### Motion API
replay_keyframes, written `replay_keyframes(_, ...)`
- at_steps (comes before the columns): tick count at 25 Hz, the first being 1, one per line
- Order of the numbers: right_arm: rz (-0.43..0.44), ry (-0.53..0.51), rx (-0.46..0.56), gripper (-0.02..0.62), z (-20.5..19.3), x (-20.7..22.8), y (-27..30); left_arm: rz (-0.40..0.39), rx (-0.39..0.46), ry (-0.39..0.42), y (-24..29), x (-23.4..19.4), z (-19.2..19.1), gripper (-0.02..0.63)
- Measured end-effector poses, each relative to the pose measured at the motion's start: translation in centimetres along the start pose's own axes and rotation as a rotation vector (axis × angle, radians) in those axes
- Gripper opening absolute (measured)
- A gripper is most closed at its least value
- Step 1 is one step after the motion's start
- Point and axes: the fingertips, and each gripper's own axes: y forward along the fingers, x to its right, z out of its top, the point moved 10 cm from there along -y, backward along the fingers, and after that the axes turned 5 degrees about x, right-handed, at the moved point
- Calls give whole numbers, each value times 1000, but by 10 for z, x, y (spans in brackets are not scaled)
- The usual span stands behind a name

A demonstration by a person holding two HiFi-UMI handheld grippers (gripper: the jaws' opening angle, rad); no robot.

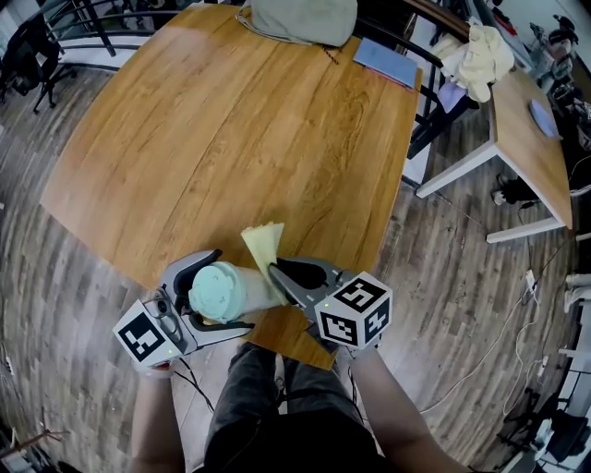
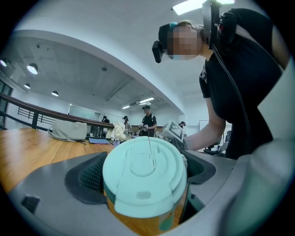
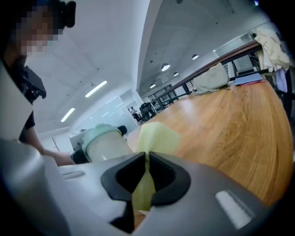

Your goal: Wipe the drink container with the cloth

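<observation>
Head view. At six o'clock of the wooden table [image 1: 240, 129], by its near edge: left gripper [image 1: 233, 290] clamped around the drink container [image 1: 220, 291], mint lid turned up toward the camera. At three o'clock of the container, right gripper [image 1: 275, 273] pinching a yellow cloth [image 1: 263, 242]. Cloth fanning out toward twelve o'clock, just beside the container's side. Far across the table, grey bag [image 1: 305, 18] at twelve o'clock and blue booklet [image 1: 385, 62] at one.

Left gripper view. Dark pads [image 2: 92, 174] pressed on the container [image 2: 145, 173] at nine and three o'clock. Mint lid filling the centre.

Right gripper view. Jaws squeezed together on the cloth [image 3: 156, 137]. One fold rising above them toward twelve o'clock, a strip hanging at six. Container [image 3: 103, 144] close by at ten o'clock of the jaws. Table [image 3: 230, 124] stretching away toward two o'clock.
</observation>
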Motion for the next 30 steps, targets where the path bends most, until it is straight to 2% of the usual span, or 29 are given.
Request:
replay_keyframes(4, 138, 68, 70, 35, 28, -13, 6, -24, -54, 56, 7, 9, 3, 494)
replay_keyframes(7, 211, 108, 98, 35, 41, -17, 9, -59, -56, 138, 14, 13, 10, 494)
replay_keyframes(9, 248, 132, 100, 35, 44, -17, 12, -73, -44, 176, 19, 16, 14, 494)
replay_keyframes(12, 269, 148, 72, 35, 40, -14, 16, -72, -46, 187, 21, 19, 16, 494)
replay_keyframes(15, 258, 157, 37, 35, 33, -7, 20, -75, -54, 200, 21, 20, 17, 494)
replay_keyframes(19, 197, 131, -36, 35, 16, 8, 22, -69, -63, 199, 20, 21, 18, 494)
replay_keyframes(22, 161, 152, -77, 35, 3, 20, 24, -61, -66, 199, 19, 22, 17, 494)
replay_keyframes(30, 15, 152, -194, 35, -22, 44, 17, -42, -71, 179, 14, 20, 13, 494)
